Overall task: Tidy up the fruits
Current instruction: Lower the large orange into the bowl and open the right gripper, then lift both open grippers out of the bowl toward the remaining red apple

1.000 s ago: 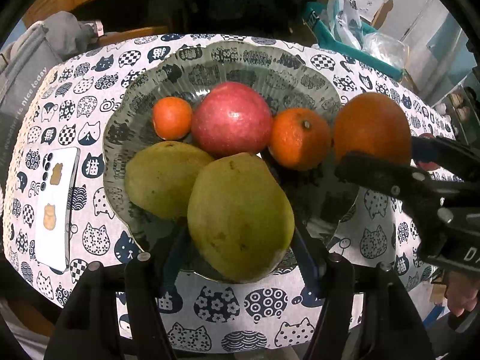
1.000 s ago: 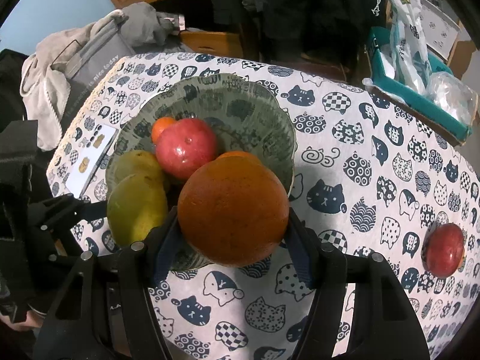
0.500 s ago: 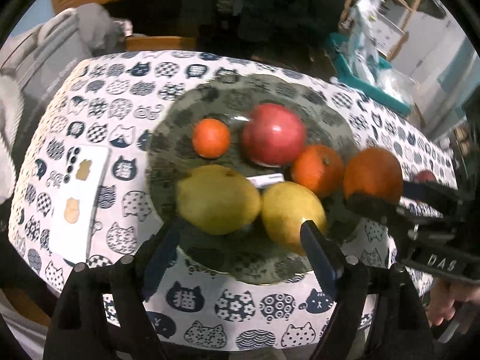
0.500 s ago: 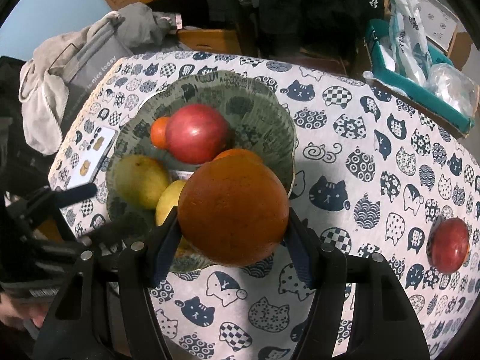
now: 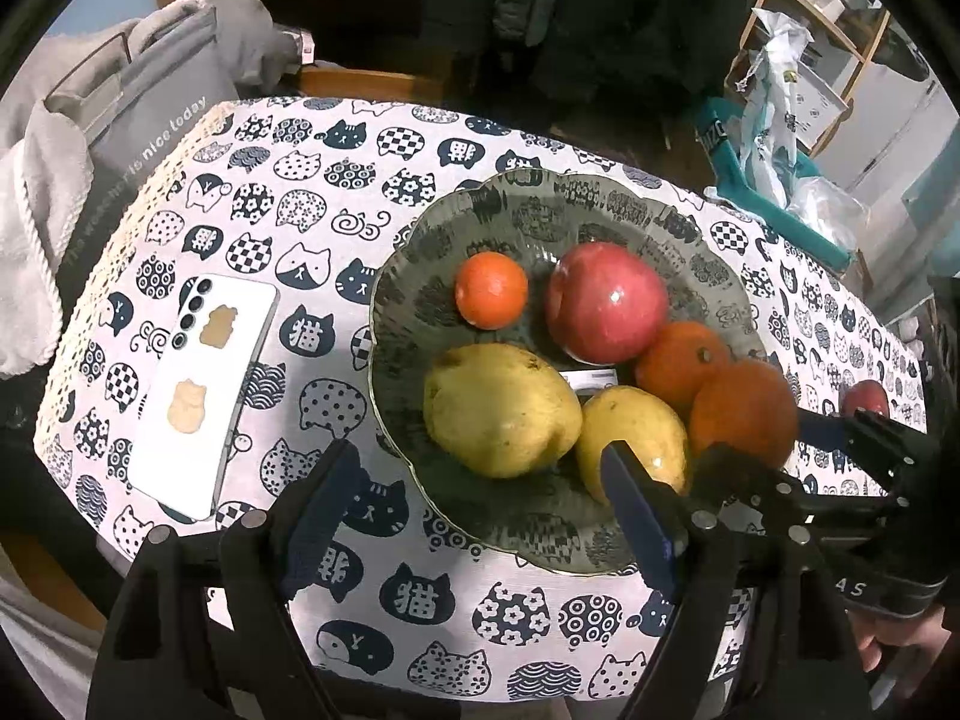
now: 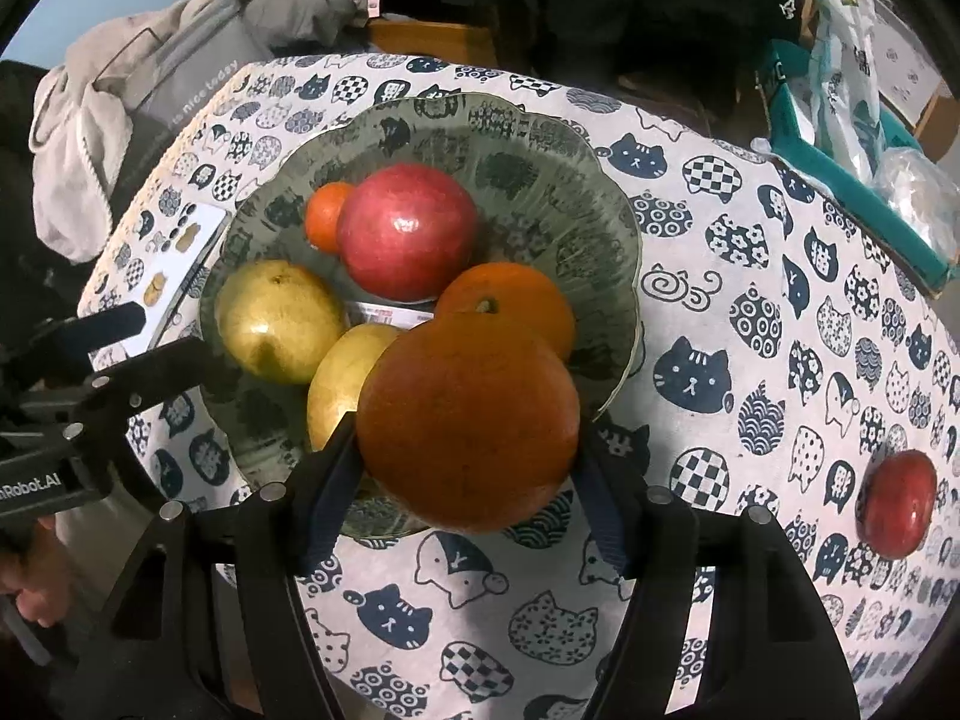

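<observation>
A green patterned bowl holds a big red fruit, a small orange, a medium orange and two yellow-green pears. My left gripper hangs open above the bowl's near rim with nothing gripped. My right gripper has a large orange between its pads over the bowl's near-right rim. Its jaws are opening, though both pads still touch the fruit. A second red fruit lies on the cloth to the right.
A white phone lies on the cat-print tablecloth left of the bowl. A grey bag and a towel sit past the table's left edge. A teal tray with plastic bags stands at the back right. A person's hand shows behind each gripper.
My left gripper opened and let the pear go into the bowl, then drew back and to the left. The right gripper stayed in place with the large orange.
</observation>
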`<state>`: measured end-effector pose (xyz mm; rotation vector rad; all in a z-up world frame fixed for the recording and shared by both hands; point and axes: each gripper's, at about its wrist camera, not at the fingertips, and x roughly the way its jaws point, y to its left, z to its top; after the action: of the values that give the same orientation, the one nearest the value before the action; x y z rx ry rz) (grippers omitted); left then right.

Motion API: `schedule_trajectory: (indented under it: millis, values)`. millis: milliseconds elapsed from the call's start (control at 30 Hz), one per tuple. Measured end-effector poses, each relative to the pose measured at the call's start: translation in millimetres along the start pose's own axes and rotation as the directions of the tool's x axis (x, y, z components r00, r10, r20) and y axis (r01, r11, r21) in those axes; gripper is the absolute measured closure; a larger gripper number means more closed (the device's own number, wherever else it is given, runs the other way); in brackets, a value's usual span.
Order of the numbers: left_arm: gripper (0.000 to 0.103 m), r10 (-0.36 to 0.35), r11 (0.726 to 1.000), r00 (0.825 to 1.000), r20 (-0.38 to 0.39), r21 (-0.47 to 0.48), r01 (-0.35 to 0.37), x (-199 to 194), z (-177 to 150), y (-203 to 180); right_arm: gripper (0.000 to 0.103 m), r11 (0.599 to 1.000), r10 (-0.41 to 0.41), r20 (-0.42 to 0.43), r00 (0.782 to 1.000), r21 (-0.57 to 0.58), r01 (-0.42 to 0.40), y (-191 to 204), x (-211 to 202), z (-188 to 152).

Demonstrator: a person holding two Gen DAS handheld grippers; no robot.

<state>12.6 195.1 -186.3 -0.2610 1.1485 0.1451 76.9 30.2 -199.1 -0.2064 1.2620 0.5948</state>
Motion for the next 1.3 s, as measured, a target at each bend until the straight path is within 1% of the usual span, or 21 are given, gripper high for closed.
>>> schedule_trajectory:
  millis: [100,300,400,500,667,767,867,900,1000,1133,1200,1300]
  values:
    - [0.019,0.006,1.0,1.0,0.013,0.009,-0.006,-4,1,-2,0.026,1.0,-0.001,0.036,0.999,-0.002,0.001,0,-9,2]
    - [0.019,0.009,1.0,0.998,0.056,0.028,-0.01,-19,6,-10,0.025,1.0,-0.013,0.111,0.994,0.026,0.01,-8,-35,8]
    - [0.019,-0.011,1.0,0.997,0.074,0.03,0.008,-29,9,-15,0.025,0.999,-0.042,0.159,0.986,0.04,0.036,-12,-53,10]
    - [0.019,-0.028,0.999,0.994,0.103,0.038,0.024,-42,14,-24,0.025,0.997,-0.077,0.213,0.974,0.044,0.069,-14,-74,12]
    - [0.019,-0.046,0.997,0.985,0.167,0.076,0.034,-69,18,-43,0.025,0.987,-0.157,0.301,0.941,0.028,0.156,-15,-111,11]
    - [0.019,-0.071,0.994,0.977,0.202,0.095,0.053,-86,21,-55,0.025,0.979,-0.195,0.355,0.914,0.018,0.202,-15,-135,6]
    - [0.018,-0.105,0.99,0.966,0.236,0.121,0.078,-104,22,-67,0.025,0.977,-0.206,0.391,0.897,0.024,0.214,-18,-157,2]
    - [0.016,-0.114,0.988,0.963,0.246,0.127,0.085,-109,23,-71,0.025,0.975,-0.214,0.409,0.887,0.03,0.221,-19,-166,0]
    - [0.016,-0.144,0.984,0.95,0.279,0.144,0.107,-126,23,-80,0.025,0.97,-0.232,0.446,0.865,0.035,0.243,-21,-188,-6]
    - [0.016,-0.152,0.98,0.934,0.323,0.174,0.099,-146,21,-92,0.025,0.967,-0.245,0.485,0.84,0.056,0.25,-25,-214,-14]
    - [0.016,-0.164,0.977,0.926,0.339,0.188,0.103,-155,21,-98,0.025,0.967,-0.245,0.499,0.831,0.067,0.246,-29,-227,-19]
    - [0.013,-0.19,0.97,0.908,0.374,0.214,0.115,-170,19,-108,0.025,0.965,-0.256,0.526,0.811,0.085,0.249,-34,-246,-26]
